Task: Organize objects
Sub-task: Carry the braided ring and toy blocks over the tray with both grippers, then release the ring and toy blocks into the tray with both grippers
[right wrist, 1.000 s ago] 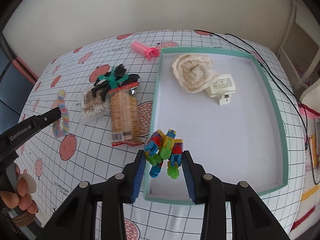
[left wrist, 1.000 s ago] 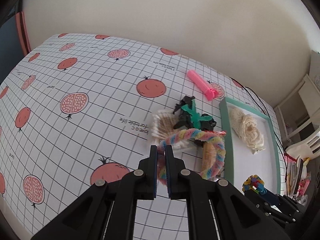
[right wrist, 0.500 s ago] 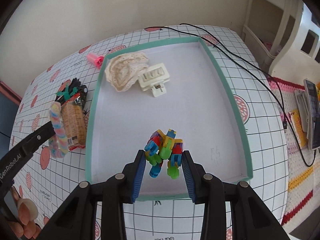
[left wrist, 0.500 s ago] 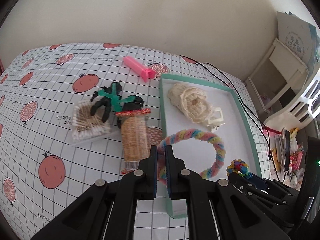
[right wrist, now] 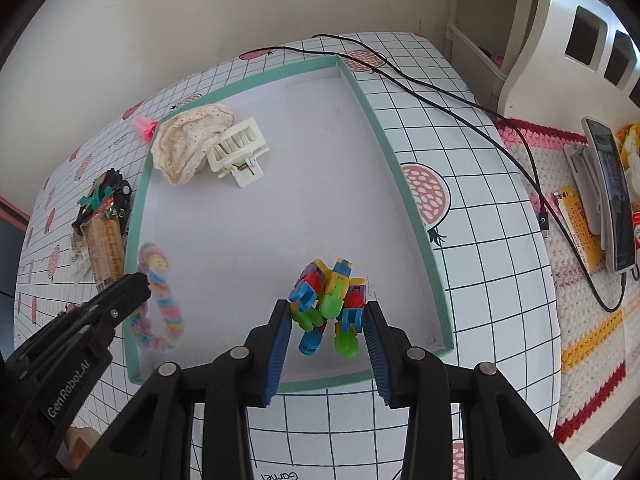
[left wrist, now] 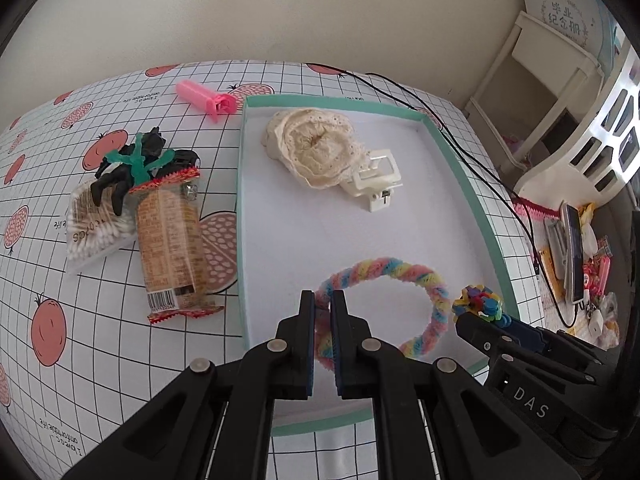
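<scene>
My left gripper (left wrist: pixel 323 300) is shut on a fuzzy rainbow ring (left wrist: pixel 404 270) and holds it over the near part of the teal-rimmed white tray (left wrist: pixel 239 200). In the right wrist view the same rainbow ring (right wrist: pixel 164 300) hangs at the tray's (right wrist: pixel 400 168) left edge. My right gripper (right wrist: pixel 326 312) is shut on a colourful block toy (right wrist: pixel 328 296) above the tray's near right corner; in the left wrist view the block toy (left wrist: pixel 478 302) shows at the right. A cream lace cloth (left wrist: pixel 312 146) and a white hair claw (left wrist: pixel 378 178) lie inside the tray.
Left of the tray lie a biscuit packet (left wrist: pixel 170 236), a bag of cotton swabs (left wrist: pixel 90 228), a black-and-green clip (left wrist: pixel 136 160) and a pink tube (left wrist: pixel 204 98). A black cable (right wrist: pixel 460 116) runs along the table's right side. Beyond that edge are a crocheted mat and a phone (right wrist: pixel 610 192).
Both grippers have swung right from the table over the tray. The rainbow ring and the block toy travelled with them, still gripped.
</scene>
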The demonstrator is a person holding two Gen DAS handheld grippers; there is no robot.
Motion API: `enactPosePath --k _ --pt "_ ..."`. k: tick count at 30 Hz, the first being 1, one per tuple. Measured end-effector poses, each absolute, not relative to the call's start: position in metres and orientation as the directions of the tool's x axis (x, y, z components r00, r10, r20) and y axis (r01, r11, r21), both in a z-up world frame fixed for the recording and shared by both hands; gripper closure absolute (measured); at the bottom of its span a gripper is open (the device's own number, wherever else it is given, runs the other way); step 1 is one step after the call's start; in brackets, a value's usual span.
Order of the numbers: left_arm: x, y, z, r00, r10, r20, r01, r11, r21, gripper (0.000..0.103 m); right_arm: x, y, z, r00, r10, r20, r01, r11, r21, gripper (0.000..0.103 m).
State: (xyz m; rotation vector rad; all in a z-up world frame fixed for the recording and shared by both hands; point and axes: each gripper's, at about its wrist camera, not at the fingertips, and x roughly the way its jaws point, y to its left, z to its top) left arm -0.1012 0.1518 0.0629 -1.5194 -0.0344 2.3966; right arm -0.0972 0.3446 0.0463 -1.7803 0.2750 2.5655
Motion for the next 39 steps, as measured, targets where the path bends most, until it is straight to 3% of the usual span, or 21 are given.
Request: enactPosePath --k 18,39 --pt "-0.102 0.158 0.041 -0.329 0.239 -0.913 -0.252 -0.955 -0.159 0.095 -0.098 0.342 0.040 -0.329 -0.076 -0.941 -0.094 -0.989 0.113 0.063" --pt "-0.107 0.136 0.076 -0.382 0.278 -0.881 -0.212 -0.955 -0.210 0.094 -0.097 0.337 0.075 -0.406 -0.071 -0.911 -0.082 -0.990 0.113 0.063"
